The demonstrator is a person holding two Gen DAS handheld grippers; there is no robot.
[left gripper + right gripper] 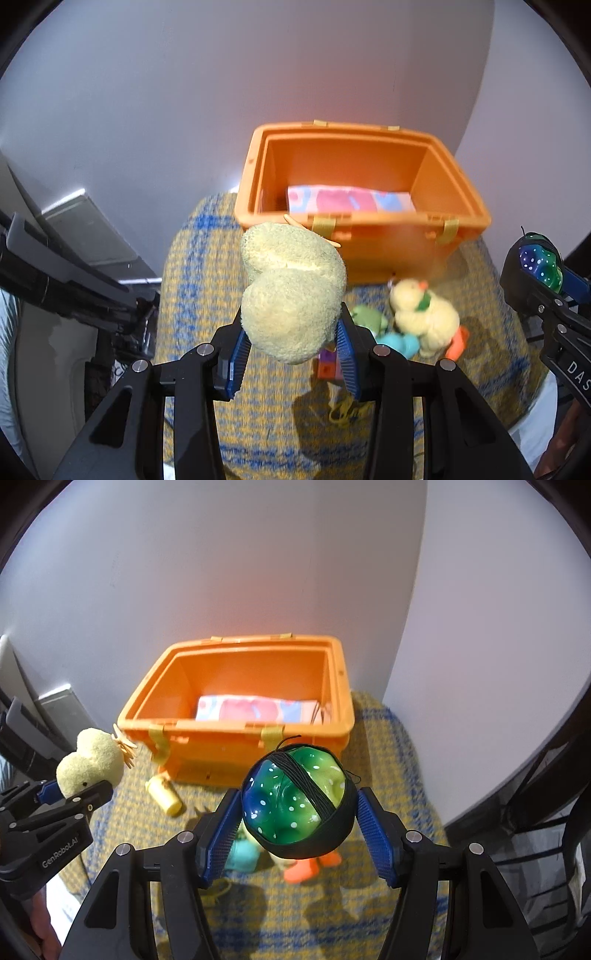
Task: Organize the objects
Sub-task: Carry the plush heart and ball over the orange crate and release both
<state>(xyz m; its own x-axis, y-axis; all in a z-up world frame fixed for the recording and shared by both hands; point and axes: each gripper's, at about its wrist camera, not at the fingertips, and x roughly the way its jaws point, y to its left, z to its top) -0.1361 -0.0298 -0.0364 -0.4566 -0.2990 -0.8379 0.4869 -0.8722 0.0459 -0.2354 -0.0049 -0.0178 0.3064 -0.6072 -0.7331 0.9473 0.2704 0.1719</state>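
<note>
L gripper (291,332) jaws nearly shut, pinching plush (291,291) low so it hangs clear. R gripper (297,812) jaws part open, clamped on ball (295,805) sides. Both held over rug (192,295), facing open bin (369,218), cloth (347,201) inside — prob. drop-in next. Duck (424,317), bottle (164,795) left on rug w/ small bits.

I see the orange bin (236,716) standing open-topped at mid-frame, only a flat patterned book (255,709) on its floor, so the mouth is free from above. Its near wall faces both my loaded grippers (each full). Low on the mat (399,775), a plush duck (424,314), small yellow bottle (164,792) and teal toy (400,341) crowd the ground before it. White wall (221,572) closes behind.
</note>
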